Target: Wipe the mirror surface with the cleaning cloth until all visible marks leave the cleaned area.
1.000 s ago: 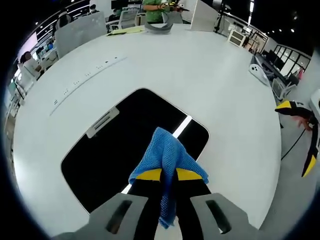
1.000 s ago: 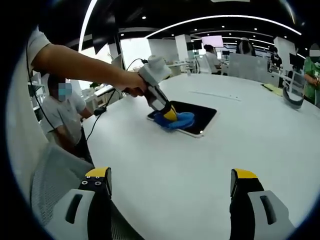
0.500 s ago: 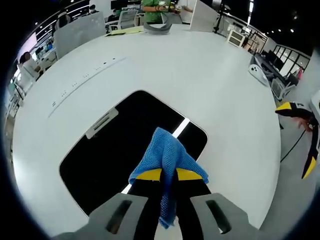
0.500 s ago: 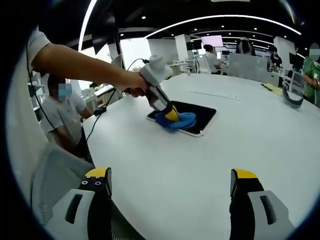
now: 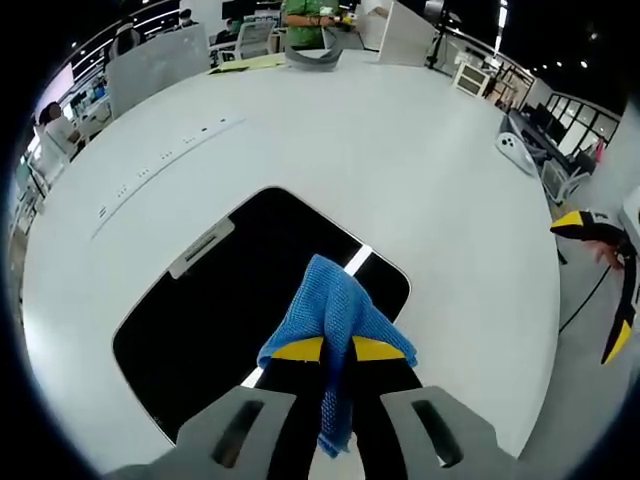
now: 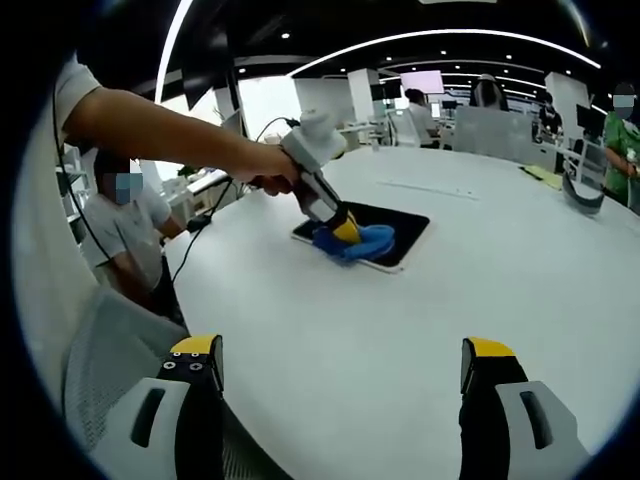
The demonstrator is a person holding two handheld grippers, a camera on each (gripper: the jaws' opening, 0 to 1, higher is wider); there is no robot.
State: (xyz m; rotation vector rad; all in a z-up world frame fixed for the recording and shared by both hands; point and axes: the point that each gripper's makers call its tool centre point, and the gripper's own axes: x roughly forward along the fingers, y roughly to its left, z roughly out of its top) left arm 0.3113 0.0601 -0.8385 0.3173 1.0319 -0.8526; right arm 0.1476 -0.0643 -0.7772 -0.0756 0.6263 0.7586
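— Two grippers; what does each do?
— Left gripper (image 5: 337,350) pinches the blue cleaning cloth (image 5: 336,315), pressing it on the dark mirror's (image 5: 230,300) near corner. Right gripper (image 6: 340,375), well short of the mirror, has jaws spread, holding nothing, over the white table (image 6: 480,290).

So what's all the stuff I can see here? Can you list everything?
mirror: one, black-looking with a pale rim, flat on the table.
cleaning cloth: one, blue, pinched in the left hand-held gripper, on the mirror's near edge.
table: one, white, round-edged, under everything.
grey curved thing: one, at the table's far edge; I cannot tell what it is.
yellow sheet: one, beside that grey thing.
grey mesh chair: one, by the table's near edge.
other people: several, around the room; one in green stands at the far side.
left hand-held gripper: one, black with yellow tips, shut on the cloth.
right hand-held gripper: one, same colours, open above the table.
hand: one, holding the left gripper.
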